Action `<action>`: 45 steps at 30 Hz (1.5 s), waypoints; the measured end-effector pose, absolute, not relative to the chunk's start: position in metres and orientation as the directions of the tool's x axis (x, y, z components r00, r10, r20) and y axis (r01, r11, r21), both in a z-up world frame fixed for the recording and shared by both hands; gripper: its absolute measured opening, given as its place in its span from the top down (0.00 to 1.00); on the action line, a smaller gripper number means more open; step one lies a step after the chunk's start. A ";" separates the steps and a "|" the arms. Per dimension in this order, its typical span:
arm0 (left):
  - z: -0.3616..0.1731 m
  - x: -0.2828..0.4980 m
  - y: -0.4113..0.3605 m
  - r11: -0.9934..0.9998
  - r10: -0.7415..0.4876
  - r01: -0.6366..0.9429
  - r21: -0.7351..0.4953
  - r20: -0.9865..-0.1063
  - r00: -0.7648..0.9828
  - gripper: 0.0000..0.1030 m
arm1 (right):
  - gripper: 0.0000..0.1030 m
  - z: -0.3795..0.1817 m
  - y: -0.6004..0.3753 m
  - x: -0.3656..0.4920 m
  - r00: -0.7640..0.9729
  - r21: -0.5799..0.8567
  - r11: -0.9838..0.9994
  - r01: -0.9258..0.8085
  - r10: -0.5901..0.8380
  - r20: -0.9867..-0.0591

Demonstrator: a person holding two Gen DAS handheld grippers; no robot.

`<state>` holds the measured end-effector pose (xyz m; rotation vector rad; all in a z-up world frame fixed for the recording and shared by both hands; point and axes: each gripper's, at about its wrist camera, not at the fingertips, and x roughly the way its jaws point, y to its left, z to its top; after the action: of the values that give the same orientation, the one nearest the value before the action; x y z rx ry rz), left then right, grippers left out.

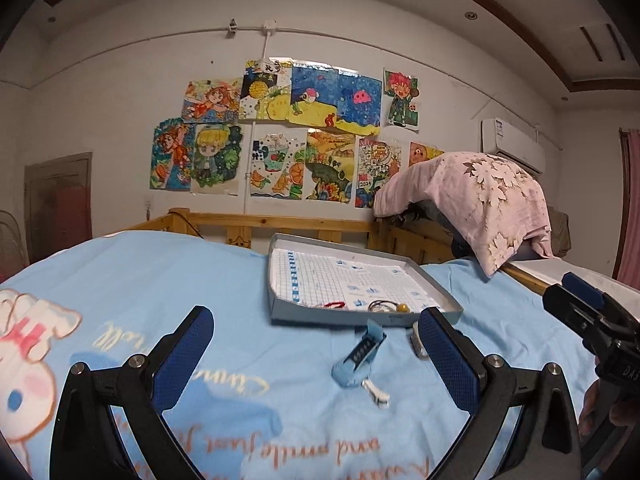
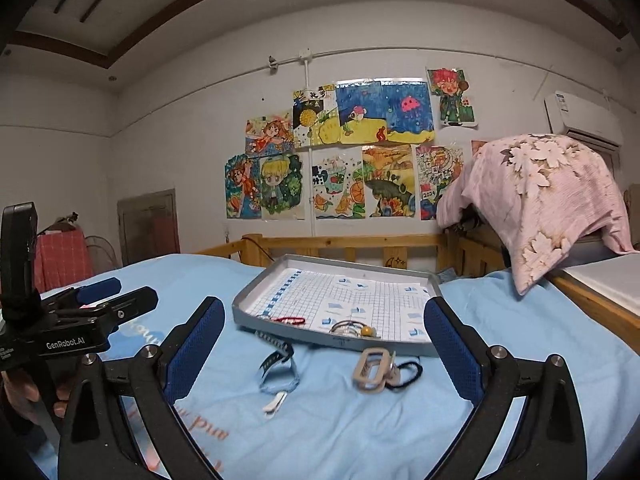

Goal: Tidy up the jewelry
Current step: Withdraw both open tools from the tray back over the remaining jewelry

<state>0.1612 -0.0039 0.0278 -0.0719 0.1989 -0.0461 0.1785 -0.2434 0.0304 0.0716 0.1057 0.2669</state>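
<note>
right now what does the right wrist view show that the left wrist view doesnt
Only the right wrist view shows the beige clip whole, with a black hair tie beside it; in the left wrist view a finger hides most of that spot. Only the left wrist view shows the cartoon print on the blue bedsheet. Both show the grey tray with a red piece and a yellow-beaded piece near its front edge, the blue clip and white clip on the sheet, and both grippers open, holding nothing.
</note>
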 end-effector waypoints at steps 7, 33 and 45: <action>0.015 0.125 -0.002 0.997 -0.034 0.018 -0.077 -0.203 0.979 0.00 | 0.04 0.021 -0.250 0.145 0.965 0.094 0.969 -0.229 0.238 -0.108; -0.014 0.096 -0.010 0.999 -0.010 -0.002 -0.050 -0.229 0.973 0.00 | 0.02 -0.032 -0.264 0.132 0.955 0.141 0.972 -0.187 0.214 -0.207; 0.001 0.155 -0.004 0.994 -0.081 0.054 -0.097 -0.296 0.952 0.00 | 0.02 -0.018 -0.266 0.156 0.935 0.158 0.958 -0.241 0.272 -0.228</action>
<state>0.1553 -0.0044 0.0006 -0.0878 0.3043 -0.0687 0.1556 -0.2656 -0.0177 0.1285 0.2504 0.2629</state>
